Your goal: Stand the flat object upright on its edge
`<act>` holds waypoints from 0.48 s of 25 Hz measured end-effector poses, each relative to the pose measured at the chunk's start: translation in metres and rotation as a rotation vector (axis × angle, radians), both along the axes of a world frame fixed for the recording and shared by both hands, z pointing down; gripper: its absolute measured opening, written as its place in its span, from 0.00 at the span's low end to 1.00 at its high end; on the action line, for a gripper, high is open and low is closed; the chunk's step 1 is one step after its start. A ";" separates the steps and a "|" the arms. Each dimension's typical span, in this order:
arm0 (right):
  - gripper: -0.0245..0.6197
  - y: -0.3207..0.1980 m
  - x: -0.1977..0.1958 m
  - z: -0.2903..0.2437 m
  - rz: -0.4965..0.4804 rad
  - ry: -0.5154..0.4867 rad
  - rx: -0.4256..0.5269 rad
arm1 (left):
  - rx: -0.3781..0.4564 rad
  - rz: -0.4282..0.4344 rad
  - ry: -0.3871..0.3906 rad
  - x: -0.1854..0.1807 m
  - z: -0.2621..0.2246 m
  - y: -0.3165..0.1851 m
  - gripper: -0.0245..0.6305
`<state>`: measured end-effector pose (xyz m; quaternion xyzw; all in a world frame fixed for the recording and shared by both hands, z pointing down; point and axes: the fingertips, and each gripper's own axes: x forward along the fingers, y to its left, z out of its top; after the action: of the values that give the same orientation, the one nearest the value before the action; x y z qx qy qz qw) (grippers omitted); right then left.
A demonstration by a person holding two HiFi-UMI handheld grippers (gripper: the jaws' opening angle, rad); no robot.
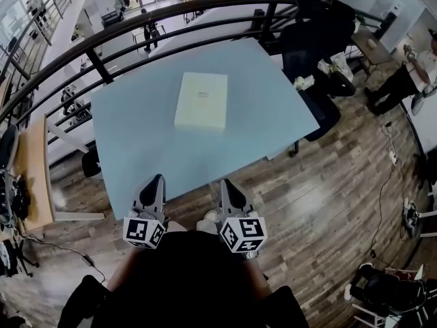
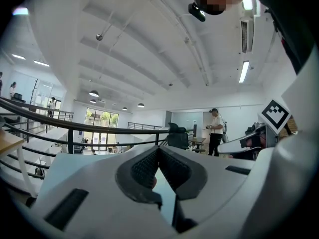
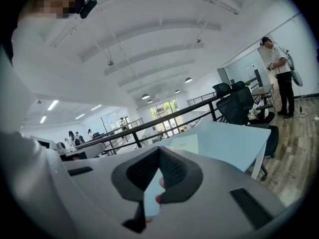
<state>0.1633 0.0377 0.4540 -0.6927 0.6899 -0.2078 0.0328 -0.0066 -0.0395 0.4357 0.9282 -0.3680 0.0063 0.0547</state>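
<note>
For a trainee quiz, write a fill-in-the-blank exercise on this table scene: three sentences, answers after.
The cream box lies ____ on the blue table.
The left tool and the right tool are both empty, with their jaws ____.
Beyond the table's far side curves a dark metal ____.
Missing words: flat; shut; railing.

You've got wood-plank floor (image 1: pixel 341 183) under you and a lt-blue table (image 1: pixel 136 135) ahead, w/ a black curved railing (image 2: pixel 120 130) just behind it. Black office chairs (image 1: pixel 321 29) sit at the table's far right corner, and there's a wooden desk (image 1: pixel 31 176) to your left. Overhead: white beamed ceiling (image 2: pixel 149 44) w/ strip light (image 2: pixel 243 71). Big bright windows (image 2: pixel 102 118) at far end.
</note>
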 end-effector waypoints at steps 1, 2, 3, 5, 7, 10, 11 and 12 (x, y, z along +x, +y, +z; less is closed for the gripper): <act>0.05 0.000 0.006 0.000 0.005 -0.001 0.003 | 0.003 0.002 -0.003 0.005 -0.001 0.000 0.04; 0.05 0.000 0.011 0.000 0.009 -0.003 0.007 | 0.006 0.004 -0.006 0.010 -0.002 -0.001 0.04; 0.05 -0.001 0.015 0.000 0.012 -0.004 0.010 | 0.008 0.005 -0.010 0.012 -0.001 -0.002 0.04; 0.05 -0.001 0.020 0.000 0.018 -0.004 0.011 | 0.009 0.000 -0.014 0.014 0.002 -0.004 0.04; 0.05 0.001 0.025 0.001 0.025 -0.004 0.010 | 0.009 -0.004 -0.016 0.016 0.003 -0.006 0.04; 0.05 0.003 0.037 -0.001 0.039 -0.005 0.014 | 0.016 -0.002 -0.015 0.025 -0.001 -0.008 0.04; 0.05 0.003 0.041 -0.001 0.043 -0.006 0.014 | 0.018 0.000 -0.015 0.027 -0.001 -0.010 0.04; 0.05 0.004 0.043 -0.001 0.048 -0.007 0.014 | 0.017 0.000 -0.017 0.028 -0.002 -0.011 0.04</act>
<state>0.2066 0.0413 0.4530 -0.7081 0.6744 -0.2044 0.0451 0.0214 -0.0500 0.4340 0.9286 -0.3684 0.0108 0.0436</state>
